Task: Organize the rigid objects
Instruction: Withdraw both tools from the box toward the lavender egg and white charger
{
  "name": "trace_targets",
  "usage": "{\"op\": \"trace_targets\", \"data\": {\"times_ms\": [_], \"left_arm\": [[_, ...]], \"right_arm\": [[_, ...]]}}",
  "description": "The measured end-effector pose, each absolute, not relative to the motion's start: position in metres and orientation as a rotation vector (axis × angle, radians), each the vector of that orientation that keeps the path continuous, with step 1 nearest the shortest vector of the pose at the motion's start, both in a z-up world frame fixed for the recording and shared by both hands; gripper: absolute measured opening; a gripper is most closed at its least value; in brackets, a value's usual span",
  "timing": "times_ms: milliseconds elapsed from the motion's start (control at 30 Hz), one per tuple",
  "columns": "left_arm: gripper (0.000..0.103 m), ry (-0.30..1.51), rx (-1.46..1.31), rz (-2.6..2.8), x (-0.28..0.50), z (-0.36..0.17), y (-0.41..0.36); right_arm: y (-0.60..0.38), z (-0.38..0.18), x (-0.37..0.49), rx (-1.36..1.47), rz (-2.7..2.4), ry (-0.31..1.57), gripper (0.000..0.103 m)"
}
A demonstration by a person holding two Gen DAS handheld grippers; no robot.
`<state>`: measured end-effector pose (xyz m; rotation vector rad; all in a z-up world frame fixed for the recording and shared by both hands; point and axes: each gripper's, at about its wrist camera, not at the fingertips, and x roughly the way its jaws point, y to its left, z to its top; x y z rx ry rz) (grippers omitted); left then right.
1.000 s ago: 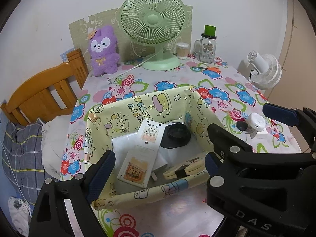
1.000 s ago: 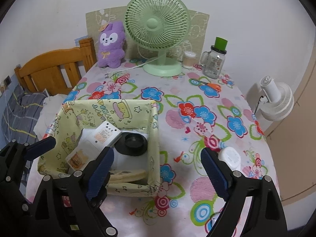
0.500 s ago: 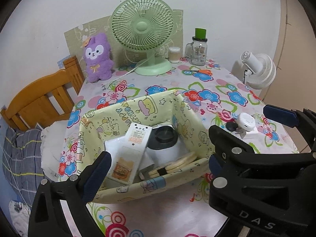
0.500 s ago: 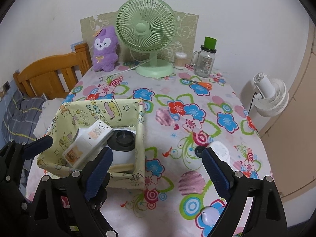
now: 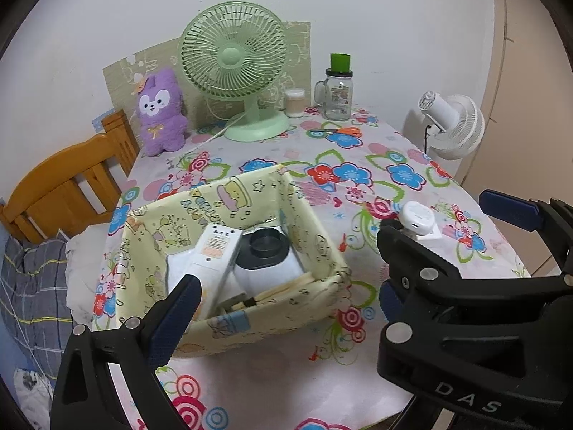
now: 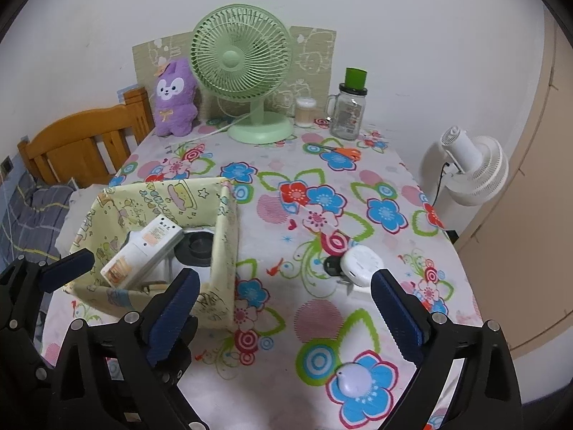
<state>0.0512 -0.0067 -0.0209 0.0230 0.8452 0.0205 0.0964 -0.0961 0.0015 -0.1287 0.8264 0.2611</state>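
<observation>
Tablecloth [image 6: 322, 136]: white, bright flowers in blue, red, pink, green. Bin [image 5: 229, 197]: pale yellow, cartoon print. Fan [image 6: 240, 61]: mint green. Plush [image 6: 175, 98]: purple, white face. Jar [image 6: 349, 107]: clear, green cap. Scissors [image 6: 349, 152]: orange handles. Headboard [image 6: 86, 143]: orange-brown wood. Gripper pads: dark blue.

At the far edge of the table we are seeing a green desk fan [image 6: 240, 58], and a purple plush bunny [image 6: 175, 98] is leaning on the wall just beside it. A glass mason jar with a green lid [image 6: 348, 107] and a small cotton swab container [image 6: 305, 107] are standing to the fan's other side. Orange-handled scissors [image 6: 338, 150] are lying on the floral tablecloth [image 6: 301, 326]. A white fan [image 6: 476, 168] and a wooden bed frame [image 6: 82, 143] are flanking the table.
</observation>
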Motion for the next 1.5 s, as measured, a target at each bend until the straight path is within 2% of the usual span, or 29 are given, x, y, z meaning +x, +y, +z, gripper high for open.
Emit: {"op": "trace_targets", "data": {"times_ms": [1500], "left_arm": [[0.101,0.878,-0.016,-0.132,0.048,-0.041,-0.091]], "right_arm": [[-0.193,-0.02,0.08,-0.081,0.172,0.833,0.098]]}}
